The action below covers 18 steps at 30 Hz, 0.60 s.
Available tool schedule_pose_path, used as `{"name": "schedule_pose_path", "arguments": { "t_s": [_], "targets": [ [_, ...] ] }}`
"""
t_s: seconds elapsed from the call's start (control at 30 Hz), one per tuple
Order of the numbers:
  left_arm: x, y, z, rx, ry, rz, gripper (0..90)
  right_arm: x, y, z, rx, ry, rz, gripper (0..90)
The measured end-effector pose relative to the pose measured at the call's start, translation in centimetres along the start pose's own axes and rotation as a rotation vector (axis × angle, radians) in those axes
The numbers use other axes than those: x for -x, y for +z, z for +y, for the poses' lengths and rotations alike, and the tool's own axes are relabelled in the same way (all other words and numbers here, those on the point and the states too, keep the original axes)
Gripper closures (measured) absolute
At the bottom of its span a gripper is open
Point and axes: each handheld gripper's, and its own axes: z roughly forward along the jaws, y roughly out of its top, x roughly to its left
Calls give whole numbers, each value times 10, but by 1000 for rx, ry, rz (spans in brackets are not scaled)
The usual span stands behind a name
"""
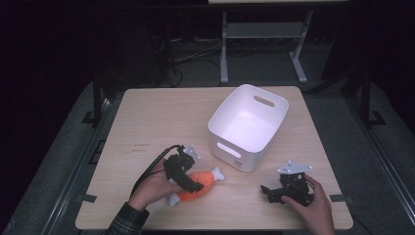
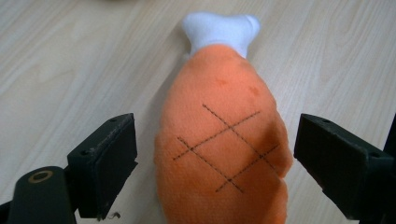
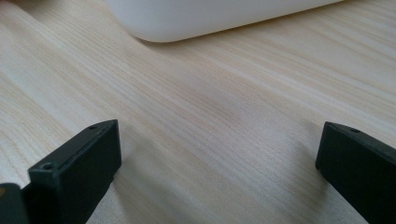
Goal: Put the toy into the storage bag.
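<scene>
My left gripper (image 2: 215, 154) straddles the plush drumstick (image 2: 222, 140), jaws wide, not touching; right gripper (image 3: 219, 172) gapes over bare table (image 3: 210, 107) near bin (image 1: 247, 125).

Orange plush drumstick toy (image 1: 198, 184) lies on the pale wooden table (image 1: 156, 122), near its front edge, left of centre. White plastic bin (image 1: 247, 128) stands behind and right, apparently just apart from it.
</scene>
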Motion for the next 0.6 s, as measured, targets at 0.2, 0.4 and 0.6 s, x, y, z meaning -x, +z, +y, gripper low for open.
{"name": "schedule_pose_path", "arguments": {
  "t_s": [0.2,0.4,0.6],
  "targets": [
    [2,5,1,-16,6,-4,126,0,0,0,0,0,0,0],
    [6,15,2,-38,11,-4,126,0,0,0,0,0,0,0],
    [6,23,3,-82,28,13,126,0,0,0,0,0,0,0]
  ]
}}
